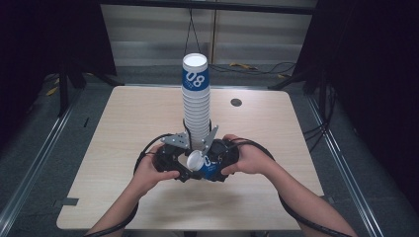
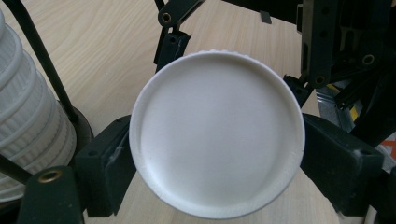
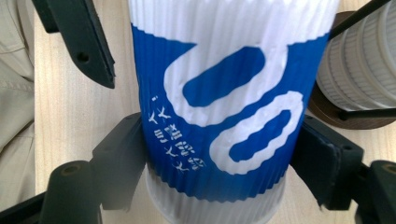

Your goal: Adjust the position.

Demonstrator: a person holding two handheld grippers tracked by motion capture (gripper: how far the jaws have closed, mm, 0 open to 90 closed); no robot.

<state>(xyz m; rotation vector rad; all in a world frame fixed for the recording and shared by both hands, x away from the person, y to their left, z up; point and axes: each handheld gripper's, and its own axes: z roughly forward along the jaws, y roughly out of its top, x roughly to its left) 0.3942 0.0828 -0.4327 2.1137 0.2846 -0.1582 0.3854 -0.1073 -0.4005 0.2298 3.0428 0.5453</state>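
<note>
High view shows a light wooden table [image 1: 123, 148] with a tall stack of ribbed white paper cups [image 1: 196, 106] standing mouth-down on a dark round base near the table's middle; the topmost cup carries a blue band. Just in front of the stack, both hands meet over one loose blue-and-white paper cup [image 1: 205, 165], held on its side above the tabletop.

Right gripper [image 3: 219, 158] is clamped across the cup's printed blue wall, jaws pressing both sides. Left gripper [image 2: 217, 154] looks straight at the cup's white bottom disc [image 2: 217, 140]; its jaws stand on either side of the base end, and whether the pads actually bear on it cannot be told.

Judgement: the step in hand appears to be a handover or re-grip of the single cup before it goes onto the stack. To do it well, the left jaws should seat squarely on the base, the stiffest part, before the right grip loosens. Pressure on the thin wall should stay light to avoid denting, and both hands should keep off the nearby stack, which could topple.
</note>
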